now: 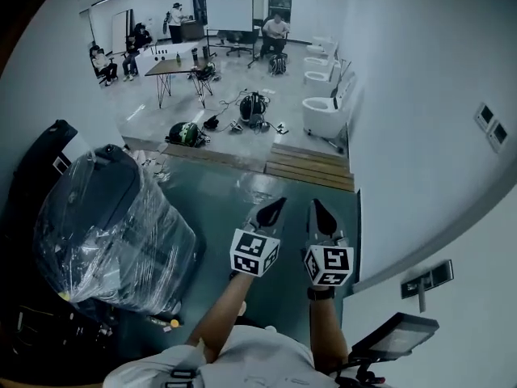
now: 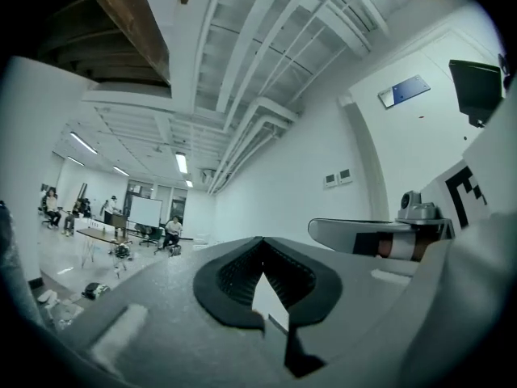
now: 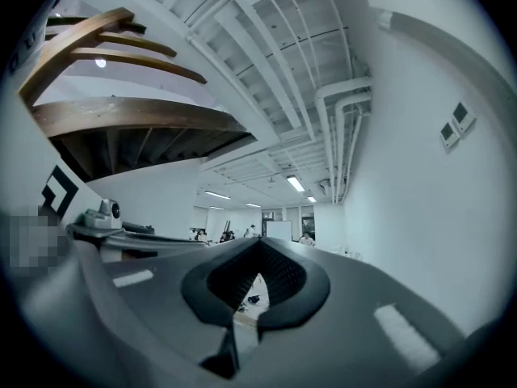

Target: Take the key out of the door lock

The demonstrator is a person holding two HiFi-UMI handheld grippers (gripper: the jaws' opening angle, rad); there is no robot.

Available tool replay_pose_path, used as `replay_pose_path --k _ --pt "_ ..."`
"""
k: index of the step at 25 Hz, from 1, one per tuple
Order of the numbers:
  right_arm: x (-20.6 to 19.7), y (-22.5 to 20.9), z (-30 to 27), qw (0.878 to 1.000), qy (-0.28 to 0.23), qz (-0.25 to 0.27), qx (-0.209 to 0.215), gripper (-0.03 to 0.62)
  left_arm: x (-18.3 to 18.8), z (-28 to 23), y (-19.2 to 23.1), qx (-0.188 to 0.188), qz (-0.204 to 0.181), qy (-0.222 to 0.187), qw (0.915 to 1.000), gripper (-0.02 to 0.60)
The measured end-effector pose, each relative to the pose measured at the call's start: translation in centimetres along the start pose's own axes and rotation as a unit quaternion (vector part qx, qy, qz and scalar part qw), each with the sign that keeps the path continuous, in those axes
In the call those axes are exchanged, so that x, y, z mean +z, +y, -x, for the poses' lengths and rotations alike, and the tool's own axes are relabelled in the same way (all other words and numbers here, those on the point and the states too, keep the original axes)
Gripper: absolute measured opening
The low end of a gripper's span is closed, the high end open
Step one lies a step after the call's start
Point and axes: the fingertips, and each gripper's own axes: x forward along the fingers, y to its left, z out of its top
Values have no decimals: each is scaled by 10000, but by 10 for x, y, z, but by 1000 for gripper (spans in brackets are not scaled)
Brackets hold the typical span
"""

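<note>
Closest of all are the person's two arms, coming out of a white shirt (image 1: 234,360). Each hand holds a gripper, and the two sit side by side, near each other but not touching. The left gripper (image 1: 276,207) has its two black fingers shut tight together, with nothing between them. The right gripper (image 1: 320,208) is the same: fingers closed and holding nothing. Both point straight out across the room, over a dark green floor (image 1: 218,204). Just by the right arm is a dark flat screen (image 1: 396,334). To the left of the arms stands a big dark thing wrapped in clear plastic (image 1: 113,233). On the right is a white wall (image 1: 420,152). A small grey part (image 1: 426,279) sticks out low on it, and I cannot tell what it is. Two switches (image 1: 491,125) sit further along that wall. Past the green floor lie some wooden boards (image 1: 311,166). After the boards comes a grey floor with bags (image 1: 184,133) and cables on it. White toilets (image 1: 323,107) stand in a row by the wall. Far away there is a table (image 1: 174,67) with people sitting around it. A whiteboard (image 1: 230,12) stands at the very back. No view shows the key or the door lock, so I cannot tell where they are.
</note>
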Motion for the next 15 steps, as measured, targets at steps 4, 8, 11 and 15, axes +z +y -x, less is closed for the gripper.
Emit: replay_pose_path --k 4,8,11,15 --pt "-17 -75 -5 9980 148 -29 -619 5 -14 -75 -31 -626 134 30 9979 2" --pt "-26 -153 -18 9928 67 -5 -1197 6 -24 -171 -75 -1654 349 15 9856 2" --pt "-24 -223 -7 9813 100 234 -1908 6 -26 -244 -136 -2590 417 -39 9650 2" --pt "7 -289 36 9440 144 534 -3252 6 -15 -294 -224 -3877 583 -41 9199 2"
